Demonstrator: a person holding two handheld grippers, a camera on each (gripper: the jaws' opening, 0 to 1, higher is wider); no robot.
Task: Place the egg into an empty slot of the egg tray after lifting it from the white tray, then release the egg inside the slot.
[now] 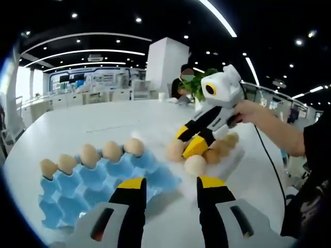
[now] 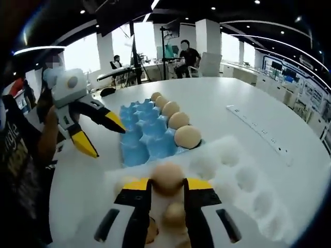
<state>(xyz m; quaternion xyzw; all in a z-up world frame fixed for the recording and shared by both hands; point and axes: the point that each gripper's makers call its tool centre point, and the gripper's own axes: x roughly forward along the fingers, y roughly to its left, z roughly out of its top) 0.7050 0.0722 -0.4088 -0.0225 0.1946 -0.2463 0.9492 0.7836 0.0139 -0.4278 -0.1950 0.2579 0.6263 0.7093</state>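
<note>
In the right gripper view, my right gripper (image 2: 167, 184) is shut on a tan egg (image 2: 166, 177) that sits low over the near end of the white tray (image 2: 243, 175). More eggs (image 2: 175, 214) lie under the jaws. Just beyond stands the blue egg tray (image 2: 142, 135), with a row of eggs (image 2: 187, 137) along its right side and its other slots bare. My left gripper (image 1: 170, 183) is open and holds nothing, hovering at the blue egg tray's (image 1: 88, 194) near corner. It also appears from the side (image 2: 103, 138), jaws apart. The right gripper (image 1: 189, 140) dips among the white tray's eggs (image 1: 195, 165).
Everything rests on a large white round table (image 2: 232, 98). A white power strip (image 2: 258, 130) lies on it to the right. A person's hand (image 1: 251, 111) and a cable lie to the right. People, desks and a green plant (image 1: 199, 82) stand beyond the table.
</note>
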